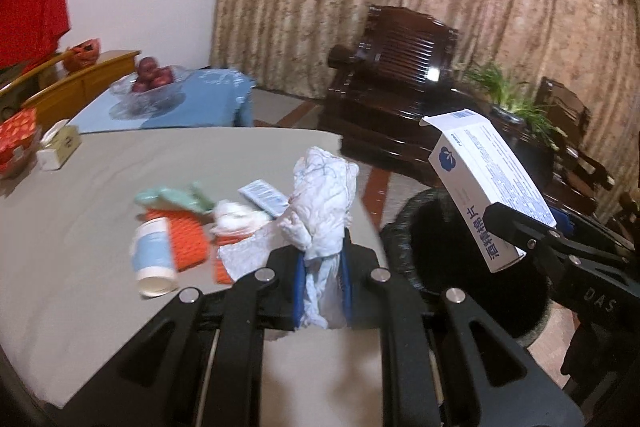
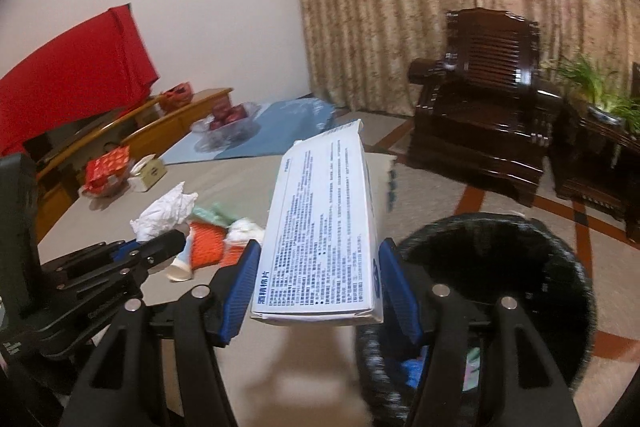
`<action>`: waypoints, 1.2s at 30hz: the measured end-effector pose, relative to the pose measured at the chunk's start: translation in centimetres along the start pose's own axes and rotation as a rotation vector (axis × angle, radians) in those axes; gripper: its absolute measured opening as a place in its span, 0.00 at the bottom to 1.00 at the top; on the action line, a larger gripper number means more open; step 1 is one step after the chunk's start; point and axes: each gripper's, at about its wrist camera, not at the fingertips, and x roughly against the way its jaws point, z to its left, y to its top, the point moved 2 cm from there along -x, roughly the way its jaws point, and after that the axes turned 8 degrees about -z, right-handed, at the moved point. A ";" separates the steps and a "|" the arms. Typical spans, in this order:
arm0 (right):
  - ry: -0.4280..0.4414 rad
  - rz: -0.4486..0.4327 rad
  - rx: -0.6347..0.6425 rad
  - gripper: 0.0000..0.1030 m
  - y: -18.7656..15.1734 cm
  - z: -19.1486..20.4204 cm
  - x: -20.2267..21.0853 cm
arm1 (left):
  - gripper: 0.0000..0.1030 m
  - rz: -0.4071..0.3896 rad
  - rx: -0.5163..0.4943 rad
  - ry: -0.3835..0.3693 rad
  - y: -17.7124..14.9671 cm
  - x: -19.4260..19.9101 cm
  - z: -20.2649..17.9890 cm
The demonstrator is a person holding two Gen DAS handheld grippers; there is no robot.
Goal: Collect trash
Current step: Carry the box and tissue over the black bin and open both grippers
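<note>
Your left gripper (image 1: 322,283) sits at the bottom centre of its own view, its blue pads pinched on a crumpled white tissue (image 1: 322,203) that stands up from between the fingers and flares out above them. In the right wrist view that same tissue (image 2: 166,211) shows at the left, poking up from the black fingers over the tabletop (image 2: 224,175).

Your right gripper (image 2: 318,287) is clamped on a white box (image 2: 320,235) with blue print; the box rises from between the two blue pads at the bottom centre and leans toward the upper right, its open flap at the top. In the left wrist view the box (image 1: 488,187) appears at the right of the frame, tilted, held at its lower end, and it hangs above the black bin (image 1: 460,251) that stands on the floor just off the tabletop's (image 1: 100,227) right edge. From the right wrist the bin (image 2: 500,267) fills the lower right, directly beside and below the gripper's right finger.

Left on the tabletop, in the middle of the left wrist view ahead of your left gripper, lie a white cup (image 1: 154,259) tipped on its side, an orange mesh wrapper (image 1: 186,239), a pale green wrapper (image 1: 176,199), another wad of tissue (image 1: 236,219) and a small blue and white packet (image 1: 266,197). A tissue box (image 1: 60,147) sits at the far left edge.
</note>
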 end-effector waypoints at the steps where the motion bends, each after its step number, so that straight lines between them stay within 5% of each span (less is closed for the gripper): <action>1: -0.011 -0.003 -0.004 0.58 0.0 -0.6 0.3 | 0.13 -0.001 -0.009 -0.015 0.0 -0.3 -0.8; 18: -0.218 -0.005 -0.077 0.58 -1.4 -11.6 3.4 | 0.13 0.039 -0.103 -0.253 -0.4 -7.0 -12.5; 33: -0.295 0.071 -0.134 0.59 -4.5 -18.1 2.1 | 0.13 0.103 -0.149 -0.329 -3.0 -12.7 -17.4; 36: -0.317 0.097 -0.131 0.62 -5.2 -19.0 1.5 | 0.22 0.132 -0.133 -0.352 -3.6 -13.7 -17.8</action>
